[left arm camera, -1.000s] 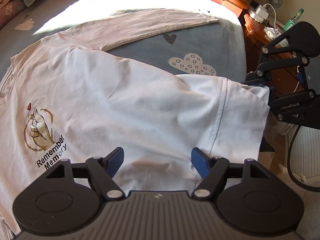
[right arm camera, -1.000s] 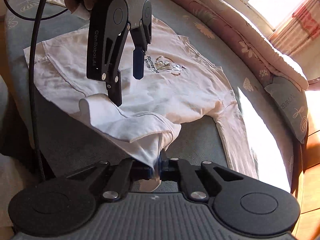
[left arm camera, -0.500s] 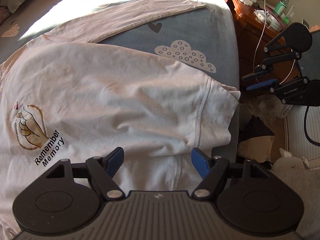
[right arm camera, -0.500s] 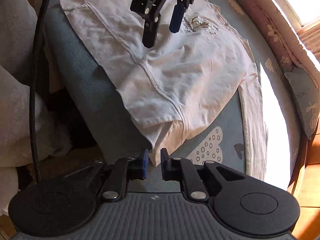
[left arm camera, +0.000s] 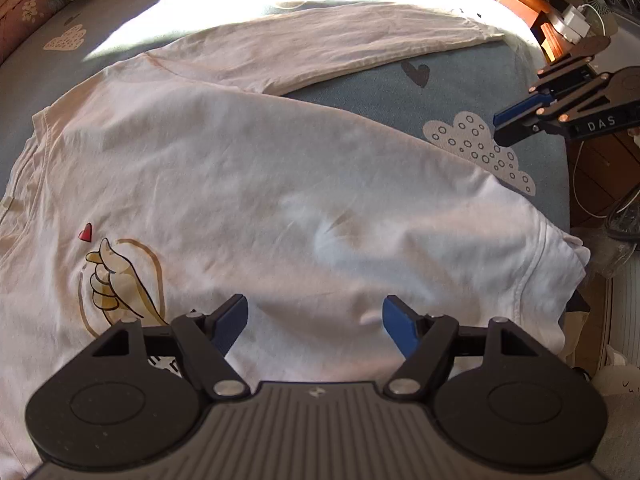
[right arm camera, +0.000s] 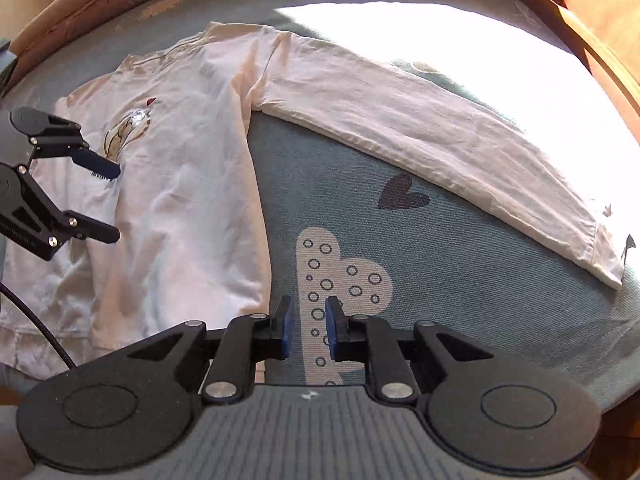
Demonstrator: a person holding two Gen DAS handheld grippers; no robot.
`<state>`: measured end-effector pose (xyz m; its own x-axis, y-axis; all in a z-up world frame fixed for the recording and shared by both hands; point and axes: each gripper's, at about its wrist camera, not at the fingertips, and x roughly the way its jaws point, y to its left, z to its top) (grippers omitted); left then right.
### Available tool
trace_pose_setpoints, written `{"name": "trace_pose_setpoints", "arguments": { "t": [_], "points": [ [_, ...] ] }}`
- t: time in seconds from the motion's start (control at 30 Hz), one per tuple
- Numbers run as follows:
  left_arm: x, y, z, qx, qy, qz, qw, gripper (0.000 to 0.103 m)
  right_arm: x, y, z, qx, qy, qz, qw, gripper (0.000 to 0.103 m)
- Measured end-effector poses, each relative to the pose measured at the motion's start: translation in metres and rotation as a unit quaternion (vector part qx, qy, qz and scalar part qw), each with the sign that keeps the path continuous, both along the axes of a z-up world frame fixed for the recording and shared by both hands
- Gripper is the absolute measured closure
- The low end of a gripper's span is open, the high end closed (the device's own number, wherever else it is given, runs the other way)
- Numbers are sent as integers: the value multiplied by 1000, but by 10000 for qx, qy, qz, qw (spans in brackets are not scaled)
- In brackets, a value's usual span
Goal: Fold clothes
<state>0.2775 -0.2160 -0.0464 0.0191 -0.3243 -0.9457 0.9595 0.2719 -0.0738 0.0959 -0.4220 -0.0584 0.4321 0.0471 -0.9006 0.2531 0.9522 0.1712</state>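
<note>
Holding our left gripper (left arm camera: 314,322) over the white shirt (left arm camera: 280,200), we keep its blue pads wide apart with nothing between them, the fabric lying flat beneath. The shirt is spread on the grey-blue bedsheet (left arm camera: 460,92), its finger-heart print (left arm camera: 116,280) just beside the left pad, and one side is folded over the body so the hem edge lies toward the bed's edge. Further right, one long sleeve (right arm camera: 420,120) stretches straight out across the sheet, partly in bright sunlight. Our right gripper (right arm camera: 306,326) hangs over a pale cloud pattern (right arm camera: 340,276) on the sheet, just beside the shirt's folded edge; its jaws have just been opening and now stand narrowly apart, empty.
</note>
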Motion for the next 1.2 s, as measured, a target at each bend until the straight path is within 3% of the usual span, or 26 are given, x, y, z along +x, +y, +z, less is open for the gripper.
{"name": "trace_pose_setpoints", "arguments": {
  "t": [0.17, 0.27, 0.5, 0.77, 0.87, 0.9, 0.97, 1.2],
  "points": [
    [1, 28, -13, 288, 161, 400, 9987, 30, 50, -19, -15, 737, -375, -437, 9956, 82],
    [1, 42, -12, 245, 282, 719, 9967, 30, 78, -26, -26, 1293, -537, -694, 9877, 76],
    [4, 54, -13, 94, 424, 1178, 9921, 30, 137, -29, -43, 1696, -813, -1115, 9758, 76],
    [8, 55, -13, -4, 482, 1443, 9884, 29, 156, -40, -68, 2742, -912, -1901, 9383, 70],
    [8, 54, -13, -1, 477, 1471, 9880, 29, 152, -45, -73, 2910, -1022, -2283, 9234, 73],
    [8, 54, -13, 1, 471, 1467, 9881, 29, 152, -46, -73, 2890, -1036, -2366, 9218, 79],
    [9, 53, -13, 10, 471, 1476, 9879, 29, 157, -44, -67, 2571, -1012, -2293, 9333, 90],
    [12, 50, -11, 25, 418, 1530, 9873, 29, 169, -61, -50, 1592, -1185, -2030, 9589, 92]
  ]
}}
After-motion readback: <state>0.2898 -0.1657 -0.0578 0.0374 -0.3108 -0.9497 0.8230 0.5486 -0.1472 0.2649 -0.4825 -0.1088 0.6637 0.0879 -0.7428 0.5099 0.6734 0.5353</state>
